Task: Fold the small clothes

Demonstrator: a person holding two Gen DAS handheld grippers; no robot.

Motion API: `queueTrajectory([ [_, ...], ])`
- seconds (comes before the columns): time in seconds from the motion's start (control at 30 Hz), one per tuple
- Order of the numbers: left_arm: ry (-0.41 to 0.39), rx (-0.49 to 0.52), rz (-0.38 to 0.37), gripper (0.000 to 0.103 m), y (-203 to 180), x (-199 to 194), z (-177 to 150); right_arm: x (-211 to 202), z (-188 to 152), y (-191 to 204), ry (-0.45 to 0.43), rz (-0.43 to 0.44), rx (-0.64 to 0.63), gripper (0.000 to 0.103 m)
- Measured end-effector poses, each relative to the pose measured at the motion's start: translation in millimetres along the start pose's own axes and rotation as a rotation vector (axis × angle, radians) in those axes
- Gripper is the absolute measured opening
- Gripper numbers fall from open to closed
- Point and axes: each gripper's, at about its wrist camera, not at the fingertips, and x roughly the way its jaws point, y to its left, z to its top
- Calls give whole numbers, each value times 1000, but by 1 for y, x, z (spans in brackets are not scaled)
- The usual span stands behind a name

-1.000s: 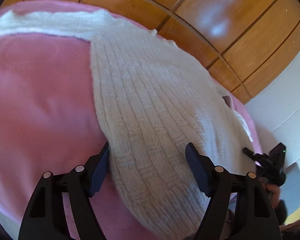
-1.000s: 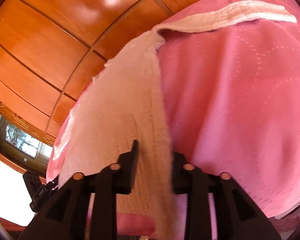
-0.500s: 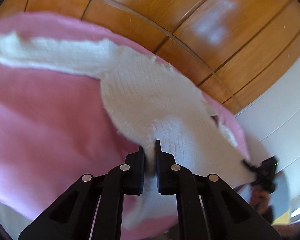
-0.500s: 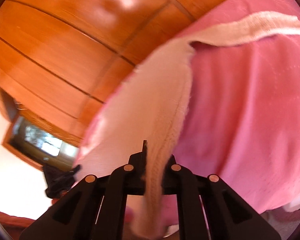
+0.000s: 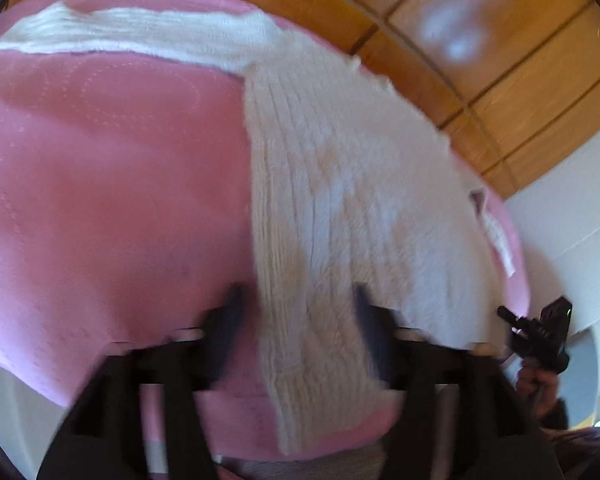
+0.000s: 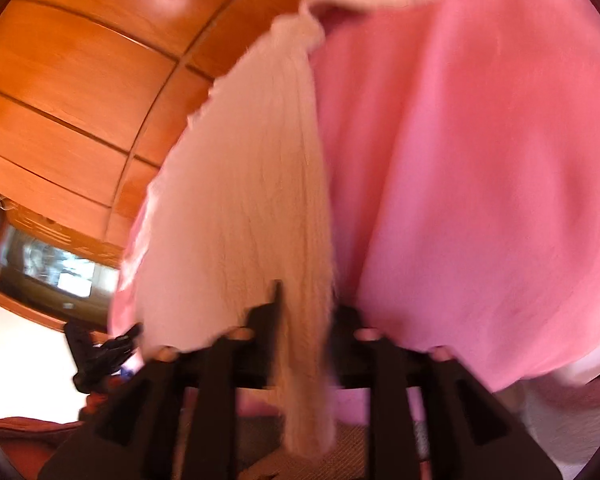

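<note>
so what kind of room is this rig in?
Probably a home bedroom or living room: a pink blanket covers a soft surface, wood-panelled wall stands behind, and a white knit garment lies spread for folding.

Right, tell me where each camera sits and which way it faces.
Left wrist: on the left claw, looking down along its opening fingers at the white knit garment on the pink cover; the other hand shows.
Right wrist: on the right claw, fingers opening around the garment's edge; the left claw shows lower left.
Shared: garment, cover, wooden panels.
</note>
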Motion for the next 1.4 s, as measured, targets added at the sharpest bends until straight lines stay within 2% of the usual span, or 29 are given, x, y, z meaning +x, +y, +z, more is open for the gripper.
queueTrajectory([
  [0.07,-47,-8,17,69,-2,-8,6,-8,12,17,-53,-103,-88,56],
  [0.13,-62,-33,31,71,3,-10,16,-10,19,31,-100,-193,-158,81],
  [0.17,-65,-46,41,78,6,-10,19,-8,23,40,-116,-228,-193,83],
  [0.23,-77,-77,61,81,12,-6,26,4,32,56,-127,-288,-246,97],
  [0.27,-86,-89,64,81,16,-6,30,9,34,59,-133,-312,-257,99],
  [0.33,-104,-95,77,85,19,-6,34,25,38,68,-125,-348,-277,101],
  [0.4,-141,-102,107,90,22,-9,39,43,45,79,-108,-346,-295,101],
  [0.6,-233,-194,171,90,57,-13,72,81,69,94,-189,-410,-344,101],
  [0.83,-385,-440,261,90,138,-26,123,114,99,86,-244,-485,-288,101],
  [0.9,-437,-489,282,90,158,-32,136,127,100,79,-202,-537,-268,101],
  [1.07,-521,-550,363,90,194,-36,162,130,100,69,-182,-511,-231,101],
  [1.27,-661,-663,359,90,231,-41,176,127,101,63,-189,-489,-218,101],
  [1.33,-662,-677,374,81,234,-40,185,128,101,64,-191,-492,-220,101],
  [1.4,-643,-698,375,54,240,-40,190,126,100,63,-193,-489,-219,101],
])
